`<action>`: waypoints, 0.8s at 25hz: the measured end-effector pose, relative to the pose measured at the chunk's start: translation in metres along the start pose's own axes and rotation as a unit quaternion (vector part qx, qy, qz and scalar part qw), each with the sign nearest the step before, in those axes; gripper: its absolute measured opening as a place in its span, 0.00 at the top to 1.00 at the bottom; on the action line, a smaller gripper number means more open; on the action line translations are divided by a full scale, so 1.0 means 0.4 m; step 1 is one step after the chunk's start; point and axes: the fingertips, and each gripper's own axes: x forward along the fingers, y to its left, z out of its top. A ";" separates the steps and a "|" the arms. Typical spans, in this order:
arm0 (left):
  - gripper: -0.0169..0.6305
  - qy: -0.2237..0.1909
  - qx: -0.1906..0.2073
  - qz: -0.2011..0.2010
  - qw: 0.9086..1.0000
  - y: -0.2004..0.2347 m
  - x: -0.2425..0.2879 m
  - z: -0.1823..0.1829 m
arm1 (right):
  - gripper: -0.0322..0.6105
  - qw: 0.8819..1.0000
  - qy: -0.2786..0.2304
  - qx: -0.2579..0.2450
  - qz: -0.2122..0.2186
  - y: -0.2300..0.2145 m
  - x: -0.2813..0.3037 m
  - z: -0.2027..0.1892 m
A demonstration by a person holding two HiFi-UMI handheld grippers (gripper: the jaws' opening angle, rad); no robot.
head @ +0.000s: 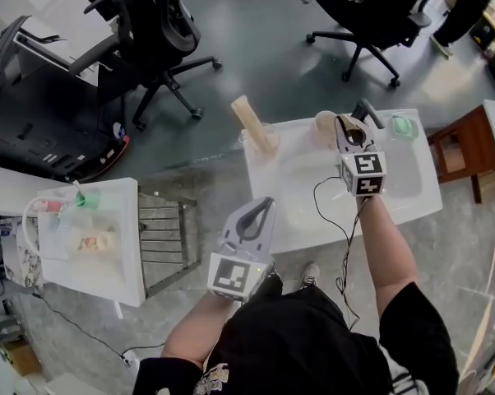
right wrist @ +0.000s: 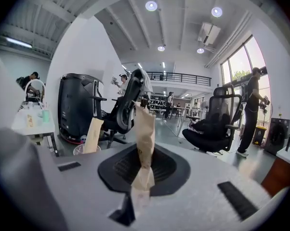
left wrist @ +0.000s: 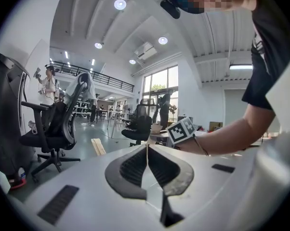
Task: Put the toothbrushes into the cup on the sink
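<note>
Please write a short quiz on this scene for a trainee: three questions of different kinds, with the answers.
1. True or false: the left tongs are shut and empty.
2. What do the right tongs hold? A) a cup B) a wrapped toothbrush C) nothing
3. How many of these does the cup at the left rear corner of the sink hold?
Key: 1 true; 2 B; 3 one.

Probably open lab-office: swivel chairs (head: 153,31), mezzanine (right wrist: 178,76)
</note>
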 end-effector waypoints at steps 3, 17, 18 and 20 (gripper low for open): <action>0.96 0.003 -0.002 0.002 1.000 0.010 -0.003 -0.009 | 0.89 1.000 0.022 -0.004 0.004 0.010 0.030 -0.042; 0.96 0.008 -0.006 0.005 1.000 0.018 -0.017 -0.025 | 0.64 0.997 0.057 0.000 0.050 0.087 0.059 -0.117; 0.96 0.008 -0.005 0.004 1.000 0.016 -0.016 -0.024 | 0.62 0.997 0.054 -0.003 0.056 0.093 0.056 -0.113; 0.96 0.007 -0.005 0.003 1.000 0.010 -0.013 -0.023 | 0.59 0.996 0.048 -0.008 0.068 0.102 0.046 -0.099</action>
